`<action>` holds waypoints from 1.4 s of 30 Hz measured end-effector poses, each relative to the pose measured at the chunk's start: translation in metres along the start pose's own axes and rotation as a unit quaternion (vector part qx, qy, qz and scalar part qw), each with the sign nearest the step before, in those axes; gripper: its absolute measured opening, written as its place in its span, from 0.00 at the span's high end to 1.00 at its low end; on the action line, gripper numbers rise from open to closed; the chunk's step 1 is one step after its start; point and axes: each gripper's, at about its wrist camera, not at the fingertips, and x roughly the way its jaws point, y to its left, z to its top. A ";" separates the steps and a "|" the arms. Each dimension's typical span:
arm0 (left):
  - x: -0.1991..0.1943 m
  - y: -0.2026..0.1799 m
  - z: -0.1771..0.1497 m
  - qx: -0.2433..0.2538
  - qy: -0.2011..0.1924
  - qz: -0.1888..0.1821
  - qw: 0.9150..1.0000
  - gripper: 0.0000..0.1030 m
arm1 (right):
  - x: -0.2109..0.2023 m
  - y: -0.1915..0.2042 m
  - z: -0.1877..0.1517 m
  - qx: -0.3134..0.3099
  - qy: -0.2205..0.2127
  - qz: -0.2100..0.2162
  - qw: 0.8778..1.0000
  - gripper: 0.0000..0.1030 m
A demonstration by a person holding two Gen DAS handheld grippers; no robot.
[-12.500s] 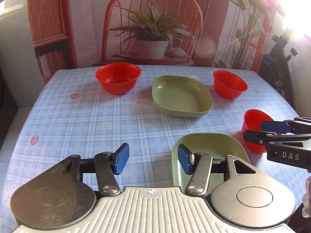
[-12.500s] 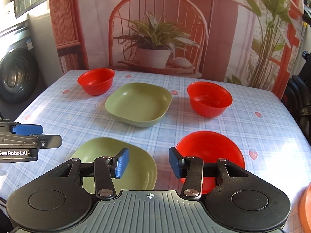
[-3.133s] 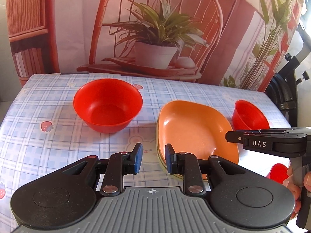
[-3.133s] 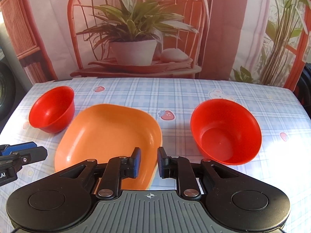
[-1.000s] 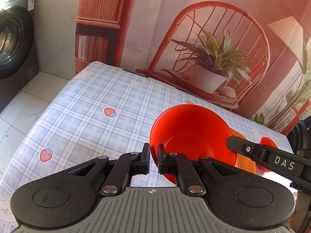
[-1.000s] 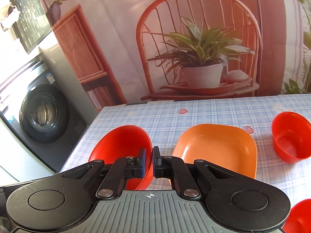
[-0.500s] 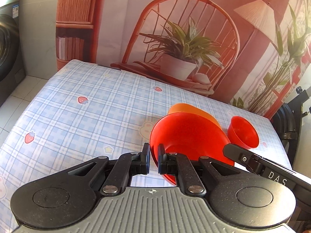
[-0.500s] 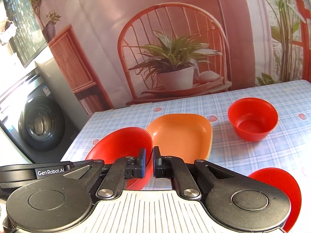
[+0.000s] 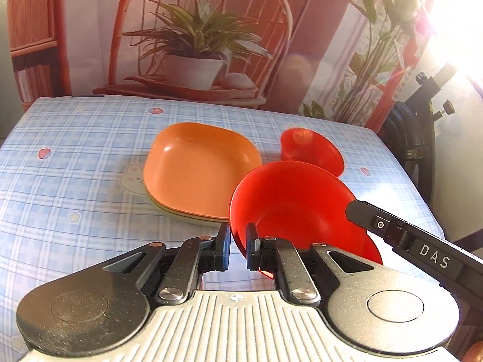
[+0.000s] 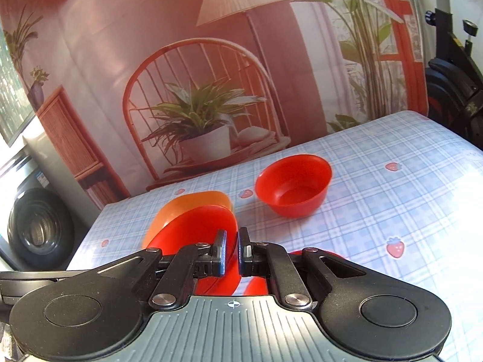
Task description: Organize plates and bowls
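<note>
left wrist view: from just behind the left gripper (image 9: 238,246), angled down across the table (image 9: 75,181) toward its far edge. right wrist view: likewise behind the right gripper (image 10: 231,252), facing the far left corner. shared: held red bowl (image 9: 289,208), orange plate (image 9: 199,169), small red bowl (image 10: 292,185).

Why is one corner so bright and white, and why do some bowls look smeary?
Left wrist view: sunlight glares white in the top right corner, washing out the backdrop and throwing a hazy flare over the small round red plastic bowl. Right wrist view: no glare, but the held large red plastic bowl and square orange plastic plate have soft, blurred edges.
</note>
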 end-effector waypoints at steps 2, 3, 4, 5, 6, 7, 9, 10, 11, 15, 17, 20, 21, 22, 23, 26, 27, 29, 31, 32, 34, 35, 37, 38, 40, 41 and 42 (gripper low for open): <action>0.007 -0.015 -0.002 0.015 0.005 -0.014 1.000 0.90 | -0.008 -0.018 0.000 0.013 -0.005 -0.011 1.000 0.93; 0.010 -0.023 -0.004 0.024 0.009 -0.018 1.000 0.89 | -0.011 -0.026 -0.001 0.018 -0.007 -0.017 1.000 0.93; 0.013 -0.029 -0.005 0.031 0.013 -0.021 0.999 0.89 | -0.013 -0.032 -0.002 0.023 -0.007 -0.022 0.999 0.93; 0.017 -0.037 -0.007 0.040 0.018 -0.025 0.999 0.89 | -0.016 -0.039 -0.003 0.027 -0.008 -0.027 0.999 0.93; 0.020 -0.043 -0.009 0.046 0.021 -0.028 0.998 0.88 | -0.018 -0.044 -0.004 0.031 -0.009 -0.030 0.999 0.93; 0.023 -0.047 -0.011 0.053 0.024 -0.032 0.998 0.88 | -0.021 -0.052 -0.006 0.036 -0.010 -0.034 0.999 0.93; 0.029 -0.056 -0.016 0.066 0.030 -0.038 0.997 0.87 | -0.022 -0.062 -0.010 0.044 -0.006 -0.039 0.998 0.93; 0.032 -0.060 -0.018 0.071 0.033 -0.038 0.996 0.87 | -0.021 -0.066 -0.011 0.048 -0.002 -0.041 0.998 0.93; 0.034 -0.062 -0.020 0.075 0.036 -0.038 0.996 0.87 | -0.020 -0.069 -0.013 0.050 0.002 -0.043 0.998 0.93; 0.042 -0.067 -0.026 0.083 0.047 -0.033 0.995 0.87 | -0.015 -0.074 -0.020 0.054 0.014 -0.046 0.997 0.93; 0.045 -0.067 -0.028 0.084 0.051 -0.031 0.995 0.87 | -0.012 -0.074 -0.023 0.053 0.019 -0.048 0.997 0.93; 0.051 -0.068 -0.029 0.089 0.059 -0.023 0.994 0.87 | -0.009 -0.074 -0.027 0.053 0.025 -0.054 0.997 0.92; 0.051 -0.068 -0.029 0.090 0.060 -0.024 0.994 0.87 | -0.009 -0.074 -0.028 0.052 0.026 -0.056 0.997 0.92; 0.052 -0.068 -0.030 0.092 0.061 -0.024 0.994 0.87 | -0.008 -0.074 -0.028 0.052 0.027 -0.056 0.997 0.92; 0.052 -0.069 -0.030 0.093 0.062 -0.023 0.993 0.87 | -0.008 -0.075 -0.028 0.052 0.029 -0.057 0.997 0.92; 0.053 -0.071 -0.032 0.096 0.064 -0.021 0.993 0.87 | -0.008 -0.075 -0.028 0.051 0.031 -0.060 0.996 0.91; 0.053 -0.071 -0.032 0.096 0.064 -0.021 0.993 0.87 | -0.007 -0.074 -0.028 0.050 0.032 -0.062 0.996 0.91; 0.054 -0.070 -0.032 0.094 0.066 -0.022 0.993 0.86 | -0.007 -0.073 -0.028 0.048 0.032 -0.066 0.996 0.87; 0.055 -0.069 -0.032 0.093 0.067 -0.020 0.993 0.85 | -0.007 -0.073 -0.027 0.048 0.032 -0.068 0.996 0.85; 0.055 -0.069 -0.032 0.091 0.066 -0.019 0.993 0.84 | -0.007 -0.073 -0.027 0.048 0.031 -0.070 0.996 0.85; 0.055 -0.067 -0.031 0.087 0.066 -0.017 0.994 0.79 | -0.008 -0.073 -0.026 0.048 0.028 -0.074 0.996 0.85; 0.054 -0.066 -0.031 0.085 0.064 -0.015 0.994 0.77 | -0.009 -0.073 -0.025 0.047 0.025 -0.076 0.996 0.85; 0.053 -0.064 -0.030 0.081 0.060 -0.013 0.995 0.71 | -0.009 -0.072 -0.022 0.043 0.022 -0.078 0.996 0.84; 0.052 -0.063 -0.029 0.080 0.057 -0.013 0.995 0.70 | -0.010 -0.071 -0.020 0.039 0.019 -0.078 0.996 0.84; 0.049 -0.061 -0.024 0.078 0.049 -0.015 0.996 0.70 | -0.010 -0.067 -0.015 0.028 0.014 -0.078 0.996 0.84; 0.047 -0.060 -0.021 0.078 0.042 -0.015 0.996 0.70 | -0.010 -0.066 -0.012 0.024 0.010 -0.078 0.997 0.84; 0.045 -0.059 -0.018 0.079 0.037 -0.014 0.996 0.70 | -0.010 -0.065 -0.008 0.018 0.007 -0.077 0.997 0.84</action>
